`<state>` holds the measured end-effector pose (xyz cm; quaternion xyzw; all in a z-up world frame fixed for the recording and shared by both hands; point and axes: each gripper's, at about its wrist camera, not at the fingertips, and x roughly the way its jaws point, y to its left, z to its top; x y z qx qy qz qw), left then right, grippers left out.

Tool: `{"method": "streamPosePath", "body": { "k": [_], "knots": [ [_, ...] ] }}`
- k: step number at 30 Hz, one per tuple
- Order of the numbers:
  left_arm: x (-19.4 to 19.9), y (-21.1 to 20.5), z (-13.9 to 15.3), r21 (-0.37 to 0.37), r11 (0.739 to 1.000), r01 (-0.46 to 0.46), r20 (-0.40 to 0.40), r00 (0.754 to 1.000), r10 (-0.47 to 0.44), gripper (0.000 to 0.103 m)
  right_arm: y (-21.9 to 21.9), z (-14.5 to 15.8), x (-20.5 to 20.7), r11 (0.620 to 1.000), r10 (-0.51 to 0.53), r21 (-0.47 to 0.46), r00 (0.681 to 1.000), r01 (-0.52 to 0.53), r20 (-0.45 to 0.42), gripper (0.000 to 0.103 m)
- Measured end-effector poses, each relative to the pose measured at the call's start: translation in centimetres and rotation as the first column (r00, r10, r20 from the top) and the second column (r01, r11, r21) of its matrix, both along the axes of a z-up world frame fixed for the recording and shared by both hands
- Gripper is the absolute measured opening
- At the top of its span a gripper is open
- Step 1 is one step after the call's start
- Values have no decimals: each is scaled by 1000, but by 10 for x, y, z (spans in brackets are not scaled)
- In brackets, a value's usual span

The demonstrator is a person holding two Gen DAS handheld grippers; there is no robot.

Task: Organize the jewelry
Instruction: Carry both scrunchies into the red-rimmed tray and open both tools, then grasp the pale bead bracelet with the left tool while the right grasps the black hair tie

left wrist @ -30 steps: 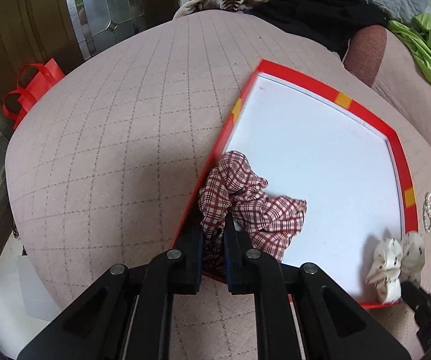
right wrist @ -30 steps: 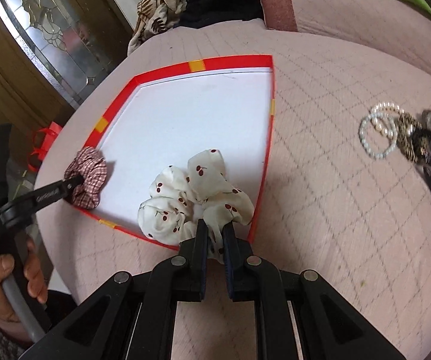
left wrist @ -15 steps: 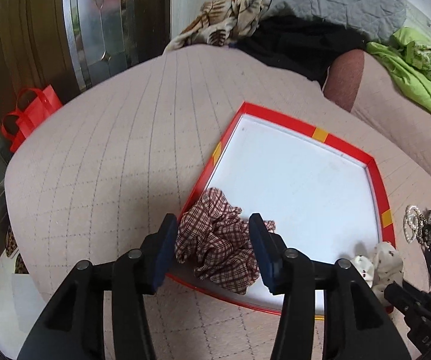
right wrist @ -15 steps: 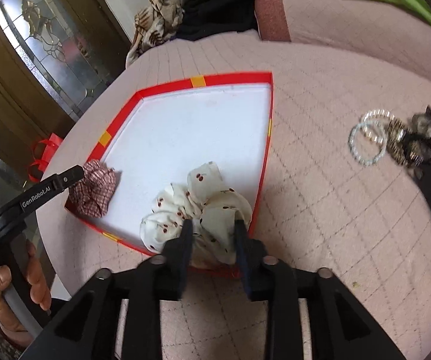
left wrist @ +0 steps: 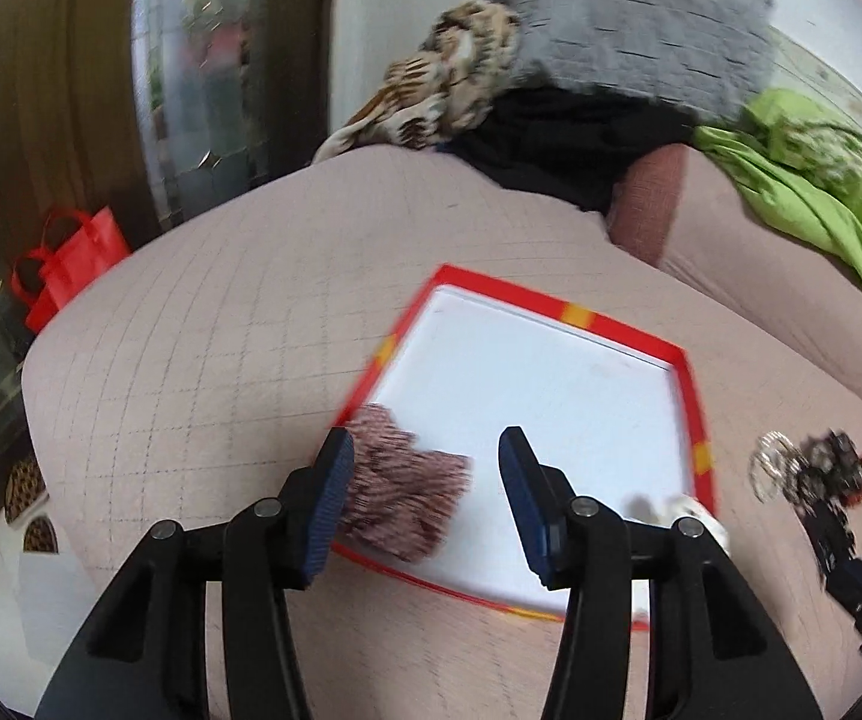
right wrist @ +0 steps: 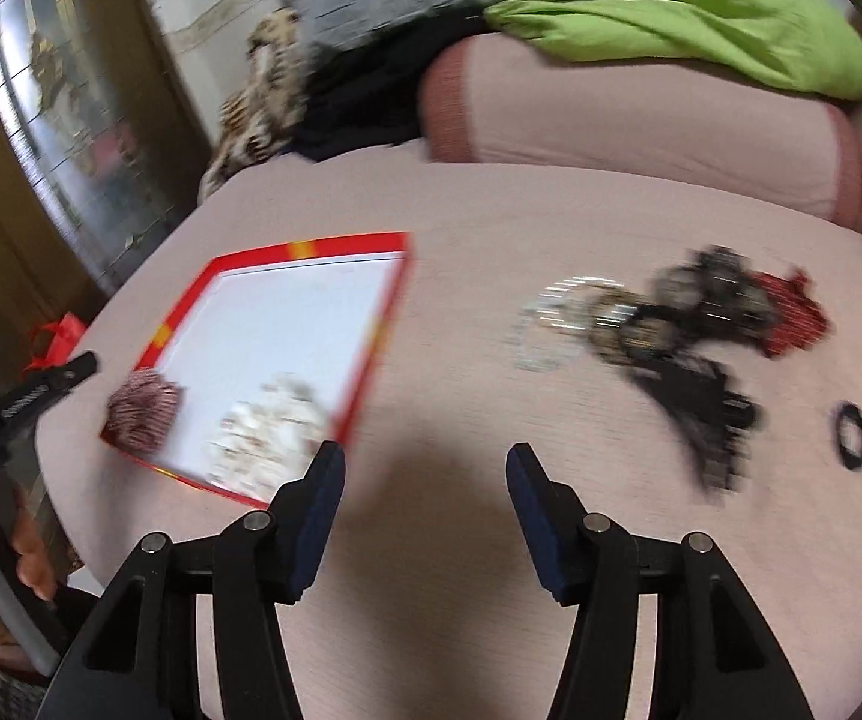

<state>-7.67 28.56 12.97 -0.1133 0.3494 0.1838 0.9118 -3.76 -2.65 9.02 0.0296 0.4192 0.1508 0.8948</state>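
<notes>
Two claws hover over a pink quilted bed (right wrist: 431, 540), both with jaws spread and gripping nothing. The left claw (left wrist: 425, 498), its jaws just opened, frames one red-checked scrunchie (left wrist: 407, 504) lying loose in the near left corner of the single red-rimmed tray (left wrist: 695, 420), the pads clear of the cloth. The right claw (right wrist: 425, 498), jaws likewise just opened and still widening a moment ago, has only bare quilt between its pads; one white scrunchie (right wrist: 269, 438) with small dark marks lies in the tray's near corner just to its left. That makes two scrunchies in the tray, the rest of its white floor bare. Right of the tray, well apart from it, one blurred heap of jewelry (right wrist: 671, 324) rests on the quilt, pale beads, dark pieces and something red; a count of pieces cannot be made. One small black ring (right wrist: 851, 429) lies separately beyond it. A red bag (left wrist: 65, 264) stands past the bed's left edge.
</notes>
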Motion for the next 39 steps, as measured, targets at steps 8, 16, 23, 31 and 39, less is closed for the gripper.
{"method": "streamPosePath", "body": {
  "k": [8,16,23,31,39],
  "knots": [
    [3,-95,10,26,974,226,-16,974,-226,54,-121,-1,-44,976,-183,-115,982,187,46,60],
    [34,-193,-19,-57,887,458,-111,880,-461,54,-218,-11,-60,929,-349,-113,936,352,41,60],
    [82,-235,-61,-96,864,495,-189,843,-504,54,-254,-26,-42,910,-406,-91,914,405,9,60],
    [147,-243,-88,-136,865,482,-206,841,-501,54,-269,-38,-2,900,-431,-71,902,429,-8,60],
    [187,-244,-111,-146,869,474,-233,837,-495,53,-277,-53,39,892,-446,-91,894,443,-26,60]
  ]
}}
